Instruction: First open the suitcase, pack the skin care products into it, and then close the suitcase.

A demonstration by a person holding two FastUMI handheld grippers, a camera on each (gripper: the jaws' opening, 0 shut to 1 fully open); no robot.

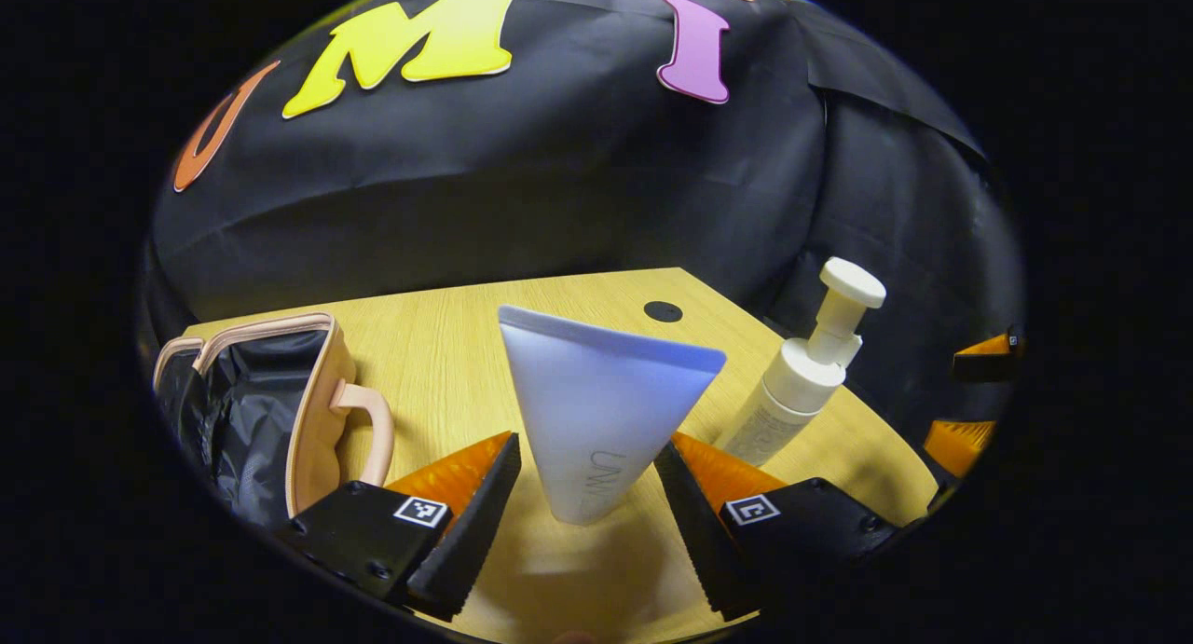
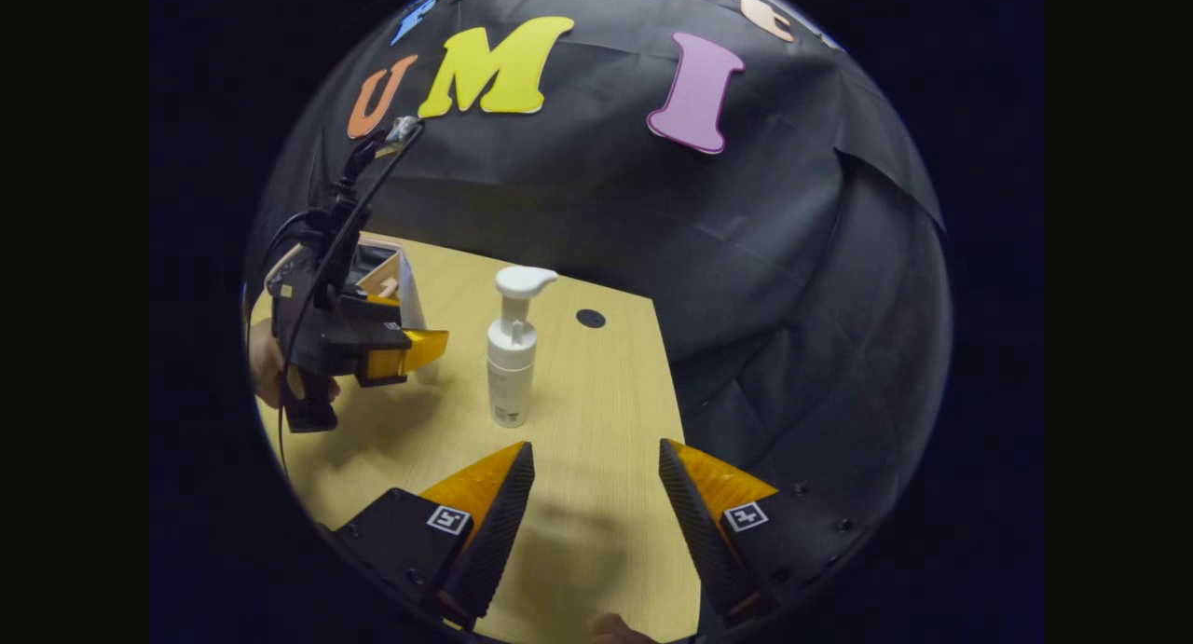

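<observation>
In the left gripper view, the left gripper (image 1: 585, 495) has its two fingers spread wide on either side of a pale tube (image 1: 596, 411) that stands cap-down on the wooden table (image 1: 447, 355), its flat crimped end uppermost. A gap shows between each finger and the tube's narrow lower end, so the jaws are open and neither finger visibly presses on it. Just to the right of the tube, a little farther off, a white pump bottle (image 1: 806, 369) stands upright on the table. To the left lies the suitcase (image 1: 270, 402), a small peach-coloured case with a curved handle facing the tube; it is open, and the dark lining inside shows as loose black folds, with no product that can be made out in it. Beyond the tube a small dark round spot (image 1: 663, 311) marks the tabletop, and behind that hangs the black cloth wall (image 1: 559, 178). At the far right edge of this view, the right gripper's fingertips (image 1: 974, 397) show, apart from one another.

In the right gripper view, the right gripper (image 2: 596, 504) hovers over bare table with its fingers well apart and nothing between them. Farther off the pump bottle (image 2: 511, 346) stands alone. Beyond it to the left, a hand (image 2: 270, 364) holds the left gripper (image 2: 410, 350), with the tube and the case's rim partly hidden behind it
</observation>
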